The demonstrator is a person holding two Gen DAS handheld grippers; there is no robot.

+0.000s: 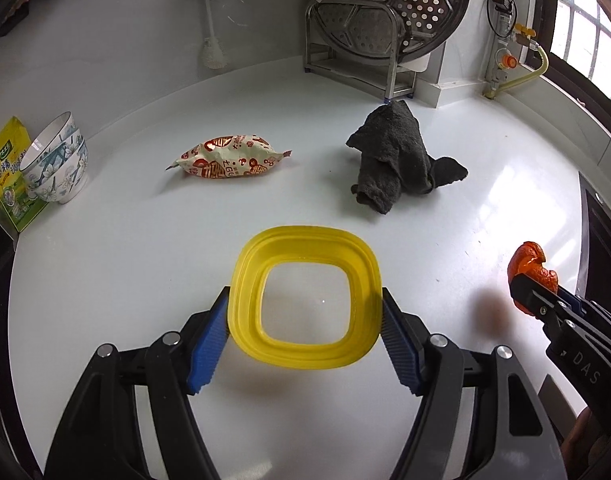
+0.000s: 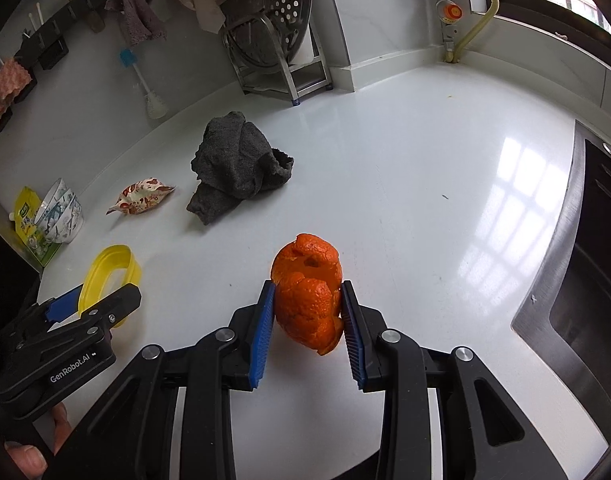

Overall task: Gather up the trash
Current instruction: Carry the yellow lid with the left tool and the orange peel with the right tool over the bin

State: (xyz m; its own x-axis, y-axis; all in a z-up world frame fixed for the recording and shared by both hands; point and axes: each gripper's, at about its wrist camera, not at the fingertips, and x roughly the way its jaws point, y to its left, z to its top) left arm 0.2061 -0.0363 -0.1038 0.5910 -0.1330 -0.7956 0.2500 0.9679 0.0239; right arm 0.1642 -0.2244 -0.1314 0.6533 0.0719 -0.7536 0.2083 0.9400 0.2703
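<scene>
My left gripper (image 1: 305, 312) is shut on a yellow square plastic container (image 1: 305, 300), its blue pads (image 1: 209, 344) pressing both sides and holding it above the white counter (image 1: 145, 280). My right gripper (image 2: 307, 312) is shut on a curled orange peel (image 2: 307, 296), lifted off the counter; the peel (image 1: 529, 268) also shows at the right edge of the left wrist view. A red-and-white snack wrapper (image 1: 229, 156) lies on the counter farther back, seen again as the wrapper (image 2: 141, 196) in the right wrist view. The left gripper with the container (image 2: 105, 272) appears at lower left there.
A crumpled dark grey cloth (image 1: 397, 160) lies behind the container. Stacked patterned bowls (image 1: 57, 160) and a yellow-green pouch (image 1: 9, 176) stand at the left edge. A metal rack with a perforated steamer tray (image 1: 385, 20) stands at the back wall. A dark sink (image 2: 585, 280) borders the counter's right.
</scene>
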